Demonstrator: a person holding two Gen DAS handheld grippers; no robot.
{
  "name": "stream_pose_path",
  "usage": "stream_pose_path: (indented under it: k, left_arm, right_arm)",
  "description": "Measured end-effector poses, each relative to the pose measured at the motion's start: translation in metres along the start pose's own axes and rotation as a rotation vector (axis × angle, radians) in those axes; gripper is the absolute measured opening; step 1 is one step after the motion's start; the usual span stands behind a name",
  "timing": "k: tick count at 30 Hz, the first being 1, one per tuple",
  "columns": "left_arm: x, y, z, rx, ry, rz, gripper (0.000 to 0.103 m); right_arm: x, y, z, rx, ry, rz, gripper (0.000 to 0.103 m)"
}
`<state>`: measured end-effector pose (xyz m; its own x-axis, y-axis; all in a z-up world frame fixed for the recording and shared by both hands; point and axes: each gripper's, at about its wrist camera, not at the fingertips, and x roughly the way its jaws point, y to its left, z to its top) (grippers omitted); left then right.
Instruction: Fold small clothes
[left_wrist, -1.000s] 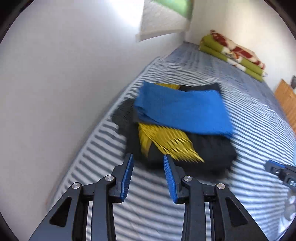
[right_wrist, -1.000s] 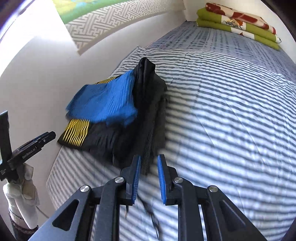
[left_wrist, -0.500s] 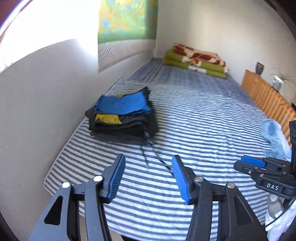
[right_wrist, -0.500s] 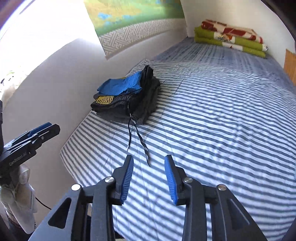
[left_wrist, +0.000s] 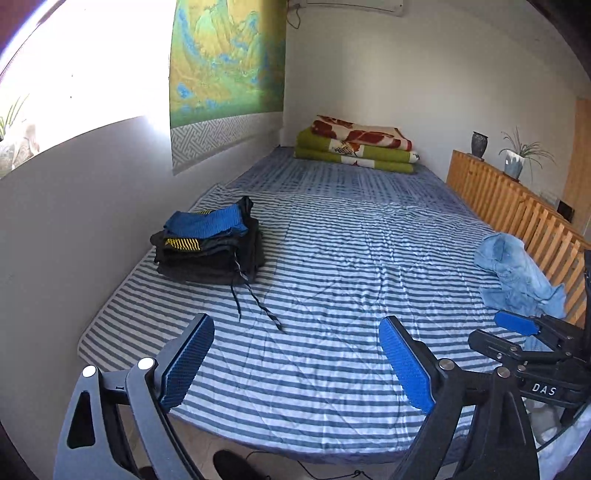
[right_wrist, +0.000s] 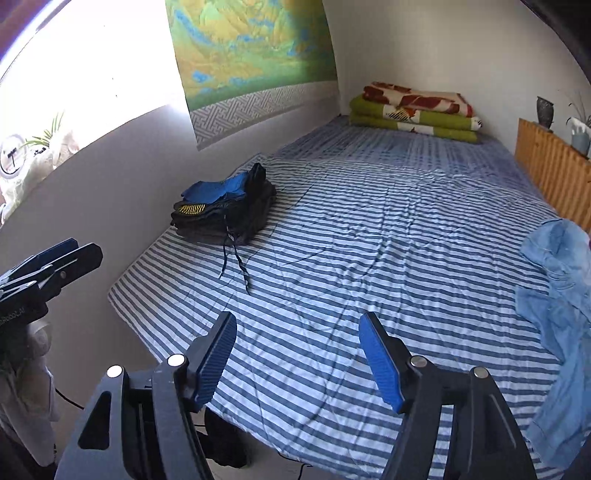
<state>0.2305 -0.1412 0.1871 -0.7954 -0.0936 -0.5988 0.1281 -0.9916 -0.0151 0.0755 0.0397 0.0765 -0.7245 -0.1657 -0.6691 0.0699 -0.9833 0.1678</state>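
A stack of folded dark clothes (left_wrist: 210, 251) (right_wrist: 223, 216), topped by a blue piece with yellow stripes below it, sits at the left of the striped bed (left_wrist: 351, 258) (right_wrist: 369, 240), its drawstrings trailing toward me. A crumpled light-blue garment (left_wrist: 515, 273) (right_wrist: 557, 295) lies at the bed's right edge. My left gripper (left_wrist: 295, 334) hovers over the near bed edge, its jaws opening wide with nothing between them. My right gripper (right_wrist: 297, 330) (left_wrist: 517, 325) is likewise opening and empty, and the light-blue garment lies to its right.
Folded green and red blankets (left_wrist: 356, 149) (right_wrist: 413, 114) lie at the far end of the bed. A wooden slatted rail (left_wrist: 517, 210) with a vase and a potted plant runs along the right. A white wall with a hanging picture borders the left.
Both grippers have pulled back and up from the dark stack toward the near bed edge, and both have opened from nearly shut. The light-blue garment has come into view.
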Motion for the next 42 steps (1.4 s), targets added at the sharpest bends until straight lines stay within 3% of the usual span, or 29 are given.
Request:
stream_pose_path:
  k: [12,19,24,42]
  left_arm:
    - [-0.027,-0.026,-0.055,-0.052,0.009,-0.023,0.100]
    - [-0.008,-0.022,-0.067,-0.078,0.039,0.025,0.101]
    - [0.006,-0.018,-0.069,-0.096,0.066,0.047,0.101]
    - [0.015,-0.031,-0.076,-0.045,0.089,0.052,0.101]
  right_arm:
    - [-0.034,0.010,-0.055,-0.019,-0.028,-0.033,0.088]
    - [-0.029,0.013,-0.064,-0.039,-0.019,-0.019,0.090]
    - [-0.031,0.007,-0.064,-0.035,-0.068,-0.077,0.090]
    - [-0.029,-0.010,-0.082,0.021,-0.045,-0.078,0.090]
